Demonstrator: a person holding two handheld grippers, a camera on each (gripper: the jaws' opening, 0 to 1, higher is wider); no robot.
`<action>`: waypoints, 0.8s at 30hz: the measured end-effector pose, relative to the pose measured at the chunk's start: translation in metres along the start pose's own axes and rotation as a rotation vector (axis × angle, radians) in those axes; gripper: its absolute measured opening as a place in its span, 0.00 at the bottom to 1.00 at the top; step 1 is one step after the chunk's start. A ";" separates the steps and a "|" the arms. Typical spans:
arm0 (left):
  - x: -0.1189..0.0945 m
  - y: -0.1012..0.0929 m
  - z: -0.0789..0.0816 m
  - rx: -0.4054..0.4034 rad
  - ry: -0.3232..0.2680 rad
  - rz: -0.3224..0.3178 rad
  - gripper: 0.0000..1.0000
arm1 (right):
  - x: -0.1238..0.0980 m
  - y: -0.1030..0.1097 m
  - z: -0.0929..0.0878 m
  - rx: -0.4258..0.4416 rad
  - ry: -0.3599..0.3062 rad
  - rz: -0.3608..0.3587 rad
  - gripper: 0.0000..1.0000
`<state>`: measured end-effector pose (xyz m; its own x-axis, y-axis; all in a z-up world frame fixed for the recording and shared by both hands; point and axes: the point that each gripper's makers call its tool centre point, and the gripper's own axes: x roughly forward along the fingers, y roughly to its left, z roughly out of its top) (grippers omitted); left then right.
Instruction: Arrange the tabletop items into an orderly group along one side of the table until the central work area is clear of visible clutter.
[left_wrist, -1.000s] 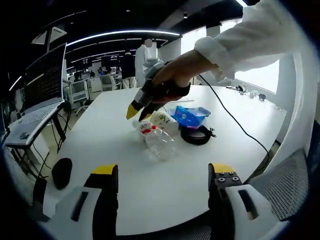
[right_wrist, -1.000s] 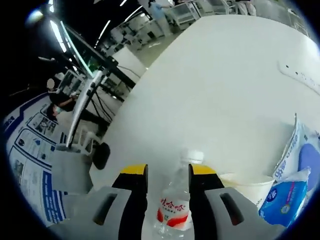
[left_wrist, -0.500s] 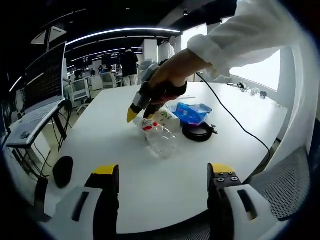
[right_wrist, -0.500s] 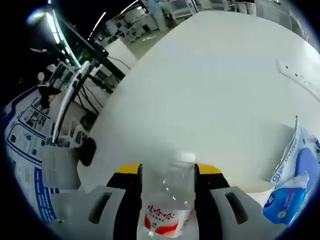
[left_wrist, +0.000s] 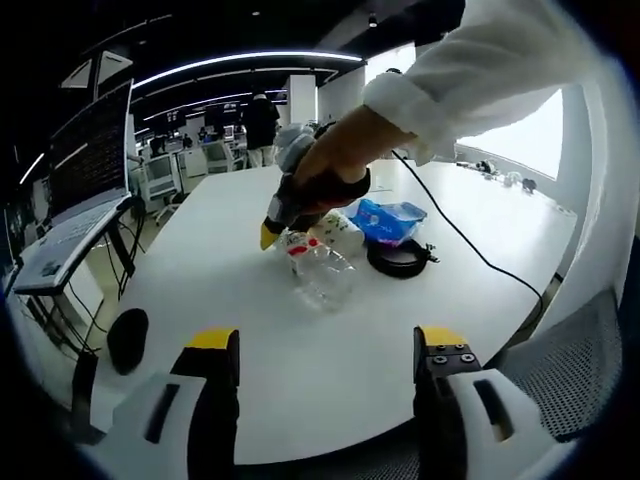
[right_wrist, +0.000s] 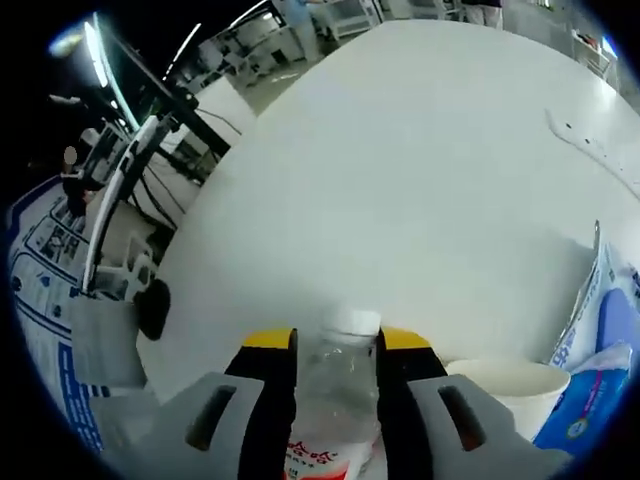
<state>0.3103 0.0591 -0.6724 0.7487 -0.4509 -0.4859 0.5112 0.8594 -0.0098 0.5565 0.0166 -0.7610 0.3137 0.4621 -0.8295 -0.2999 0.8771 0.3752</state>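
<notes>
Right gripper (right_wrist: 335, 345) pinching clear bottle (right_wrist: 333, 400) on white table (right_wrist: 430, 170), beside paper cup (right_wrist: 505, 385). Left gripper (left_wrist: 325, 345) spread wide, holding nothing.

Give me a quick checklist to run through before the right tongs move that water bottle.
1. Bottle between the right tongs: ok, its neck sits between the jaws.
2. Grip fully closed on the bottle: cannot tell; jaws look snug against it, contact is unclear.
3. Cap on: ok, a white cap shows.
4. Paper cup clear of the bottle: not ok, it sits right beside it.
5. Left tongs out of the way: ok, open, held back near the table edge.
6. Cable coil clear of the bottle: ok, lies apart.
</notes>
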 end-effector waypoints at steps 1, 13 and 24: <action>0.000 0.000 0.000 0.000 0.000 -0.001 0.71 | 0.000 -0.002 0.000 0.011 -0.004 -0.003 0.27; 0.001 0.000 -0.002 0.011 0.013 -0.002 0.69 | -0.005 -0.002 0.000 0.098 -0.062 0.025 0.20; 0.001 -0.001 -0.001 0.016 0.010 -0.010 0.69 | -0.048 0.003 0.009 0.189 -0.234 0.121 0.19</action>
<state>0.3101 0.0586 -0.6738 0.7394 -0.4570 -0.4944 0.5254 0.8508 -0.0008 0.5488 -0.0016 -0.7160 0.4914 0.5632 -0.6644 -0.1817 0.8123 0.5542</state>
